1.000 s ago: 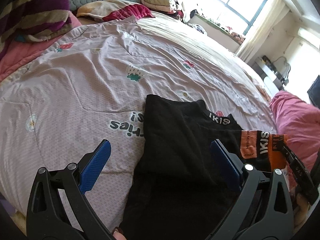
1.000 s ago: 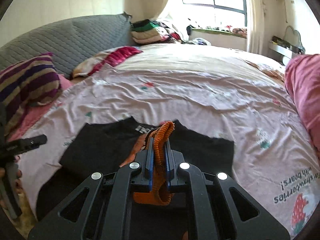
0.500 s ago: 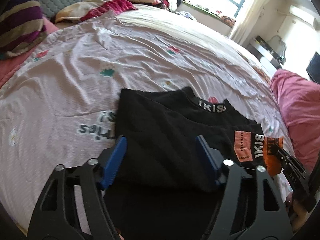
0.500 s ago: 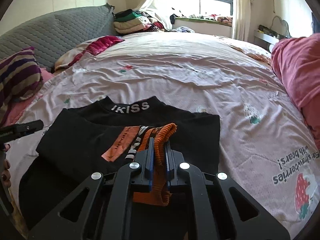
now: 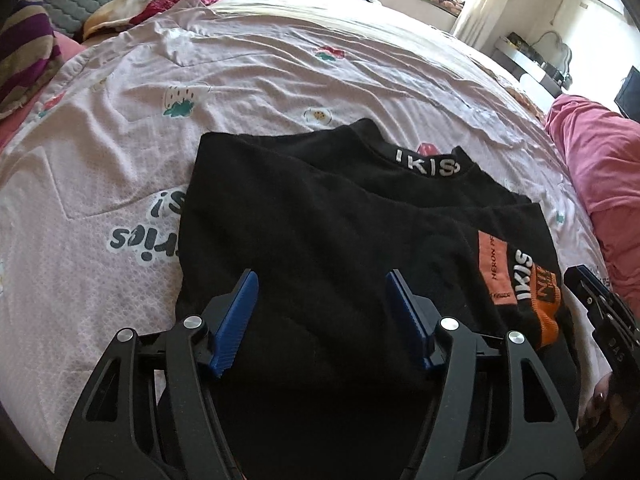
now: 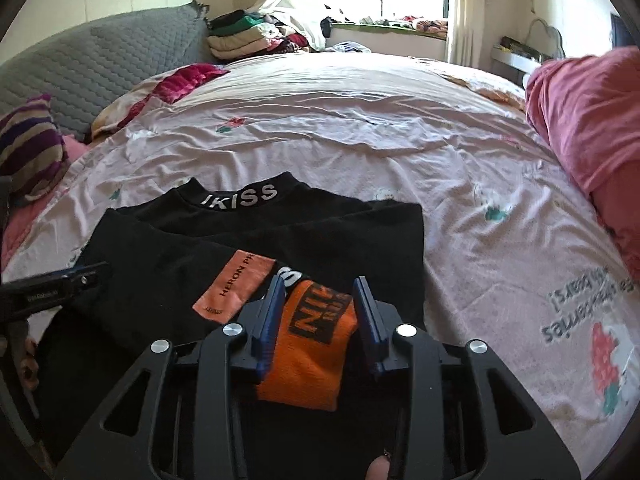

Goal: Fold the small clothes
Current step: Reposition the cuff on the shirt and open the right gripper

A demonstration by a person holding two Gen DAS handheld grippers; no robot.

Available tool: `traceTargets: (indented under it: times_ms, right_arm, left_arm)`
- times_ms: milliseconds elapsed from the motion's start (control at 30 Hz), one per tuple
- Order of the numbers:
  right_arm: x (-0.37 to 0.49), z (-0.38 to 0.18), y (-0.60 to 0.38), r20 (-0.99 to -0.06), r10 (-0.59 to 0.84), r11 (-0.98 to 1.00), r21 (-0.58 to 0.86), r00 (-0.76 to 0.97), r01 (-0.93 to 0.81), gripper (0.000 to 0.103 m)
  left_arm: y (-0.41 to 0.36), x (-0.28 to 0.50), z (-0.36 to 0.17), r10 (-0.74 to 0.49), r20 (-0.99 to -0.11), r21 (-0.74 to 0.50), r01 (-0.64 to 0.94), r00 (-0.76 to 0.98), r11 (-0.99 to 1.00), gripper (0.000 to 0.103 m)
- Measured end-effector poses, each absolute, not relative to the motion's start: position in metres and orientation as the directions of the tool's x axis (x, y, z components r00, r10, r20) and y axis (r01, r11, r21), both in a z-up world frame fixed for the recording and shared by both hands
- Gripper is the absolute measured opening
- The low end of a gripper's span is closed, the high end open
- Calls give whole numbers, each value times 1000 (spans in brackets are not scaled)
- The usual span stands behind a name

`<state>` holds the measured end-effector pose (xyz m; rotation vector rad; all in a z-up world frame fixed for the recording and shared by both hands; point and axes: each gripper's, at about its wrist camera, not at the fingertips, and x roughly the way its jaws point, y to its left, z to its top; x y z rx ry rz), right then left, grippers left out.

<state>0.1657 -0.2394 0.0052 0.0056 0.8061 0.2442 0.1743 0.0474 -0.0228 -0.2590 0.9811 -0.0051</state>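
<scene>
A bed with a pink strawberry-print quilt (image 6: 360,136) carries a folded black top (image 5: 320,216).

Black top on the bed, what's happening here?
A person with two handheld grippers is folding a black top on the pink bedspread. Its lower part is laid up over the body, below the lettered collar. The right gripper has jaws open either side of the orange cuff; the left gripper is open over the fold, holding nothing.

Black top (image 5: 320,240) folded, flat on bed; orange cuff (image 6: 316,344).
</scene>
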Motion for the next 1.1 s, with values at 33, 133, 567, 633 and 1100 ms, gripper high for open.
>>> traceTargets:
  times_ms: [33, 133, 567, 633, 1100]
  right_arm:
    - [165, 3, -236, -717, 231, 969, 106, 658, -225, 35]
    - [162, 0, -220, -727, 248, 960, 96, 641, -264, 35]
    - [168, -34, -190, -819, 194, 950, 20, 540, -310, 42]
    - [170, -37, -201, -817, 237, 952, 87, 526, -293, 44]
    - [154, -22, -207, -787, 264, 954, 129, 557, -271, 55]
  left_arm:
    - [47, 174, -24, -120, -822, -217, -112, 556, 970, 58]
    - [46, 173, -27, -118, -828, -210, -107, 549, 972, 58]
    - [47, 169, -30, -130, -832, -211, -91, 540, 973, 58]
    - [47, 168, -30, -132, -831, -212, -89, 541, 973, 58]
    - [44, 163, -28, -112, -828, -189, -86, 550, 978, 58]
